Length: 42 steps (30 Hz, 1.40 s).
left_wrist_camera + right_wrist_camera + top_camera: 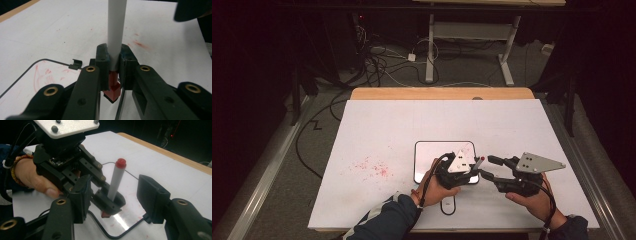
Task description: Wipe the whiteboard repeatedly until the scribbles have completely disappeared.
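A white marker (115, 181) with red ends stands nearly upright over a small black-rimmed whiteboard (432, 150). My left gripper (475, 169) is shut on its lower part, just above the red bottom end (113, 87). The white barrel (116, 30) rises between the left gripper (114, 53) jaws. My right gripper (488, 166) is open just to the right. In the right gripper view its jaws stand either side of the marker without touching, so the right gripper (117, 195) holds nothing. Faint red scribbles mark the whiteboard (30, 80).
Red smears (372, 167) stain the white table cover left of the board. A small white black-edged item (448, 206) lies near the front edge. A black clip (75, 64) sits on the board's rim. Cables (377, 65) and a desk frame (472, 35) lie beyond the table.
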Available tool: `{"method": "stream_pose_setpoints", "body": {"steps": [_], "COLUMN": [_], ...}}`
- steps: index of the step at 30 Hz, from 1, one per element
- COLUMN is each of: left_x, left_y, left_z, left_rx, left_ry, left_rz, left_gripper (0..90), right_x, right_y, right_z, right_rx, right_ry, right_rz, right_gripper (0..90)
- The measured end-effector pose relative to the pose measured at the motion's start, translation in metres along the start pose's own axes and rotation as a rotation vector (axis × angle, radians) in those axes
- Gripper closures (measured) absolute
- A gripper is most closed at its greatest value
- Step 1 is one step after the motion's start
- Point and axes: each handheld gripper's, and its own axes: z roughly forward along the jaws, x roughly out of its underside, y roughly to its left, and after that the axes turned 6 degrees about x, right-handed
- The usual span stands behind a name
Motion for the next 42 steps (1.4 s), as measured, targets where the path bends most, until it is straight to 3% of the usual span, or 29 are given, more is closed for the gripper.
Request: {"method": "stream_pose_setpoints", "body": {"steps": [5,9,13,16,17,19,21,24,26,32,33,34,35,38,40,42], "left_x": [-0.001,-0.002,-0.002,-0.002,-0.003,-0.007,-0.013,-0.018,-0.018,-0.014,-0.013,-0.011,-0.009,-0.001,0.006,0.011], "left_y": [-0.002,-0.003,-0.002,-0.001,0.000,0.004,0.007,0.013,0.017,0.030,0.031,0.033,0.033,0.035,0.034,0.034], "left_z": [-0.001,-0.002,-0.003,-0.004,-0.005,-0.011,-0.021,-0.044,-0.062,-0.122,-0.131,-0.141,-0.147,-0.166,-0.178,-0.184], "left_rx": [0.010,0.014,0.013,0.001,-0.010,-0.047,-0.089,-0.185,-0.228,-0.325,-0.344,-0.354,-0.375,-0.428,-0.455,-0.476], "left_ry": [-0.026,-0.033,-0.028,-0.032,-0.027,-0.026,-0.017,-0.035,-0.050,-0.105,-0.110,-0.081,-0.098,-0.097,-0.091,-0.080], "left_rz": [-0.005,-0.007,-0.003,-0.003,0.002,-0.005,0.004,0.018,0.043,0.053,0.063,0.082,0.066,0.076,0.070,0.072], "left_gripper": [78.3,78.2,78.2,78.0,76.2,62.2,49.6,25.9,22.8,19.6,19.6,19.6,19.6,19.6,19.6,19.6], "right_x": [-0.005,-0.006,-0.007,-0.008,-0.009,-0.009,-0.008,-0.004,-0.003,-0.001,-0.001,-0.001,-0.001,0.000,0.001,0.000], "right_y": [0.002,0.004,0.004,0.002,0.002,0.002,0.002,0.004,0.006,0.008,0.007,0.006,0.006,0.004,0.007,0.011], "right_z": [0.009,0.018,0.022,0.023,0.025,0.028,0.031,0.038,0.039,0.041,0.041,0.041,0.041,0.040,0.039,0.038], "right_rx": [-0.011,-0.009,-0.004,-0.016,-0.017,-0.015,0.000,0.005,0.004,0.025,0.036,0.061,0.084,0.064,0.013,0.002], "right_ry": [0.004,0.007,0.003,0.005,0.007,0.013,0.022,0.065,0.080,0.096,0.098,0.103,0.107,0.106,0.097,0.098], "right_rz": [0.016,0.016,0.010,0.020,0.018,0.015,0.012,-0.018,-0.031,-0.075,-0.083,-0.099,-0.110,-0.090,-0.057,-0.085], "right_gripper": [53.3,63.5,79.9,81.1,81.2,81.3,81.4,81.4,81.5,81.6,81.6,81.6,81.6,81.6,81.6,81.6]}}
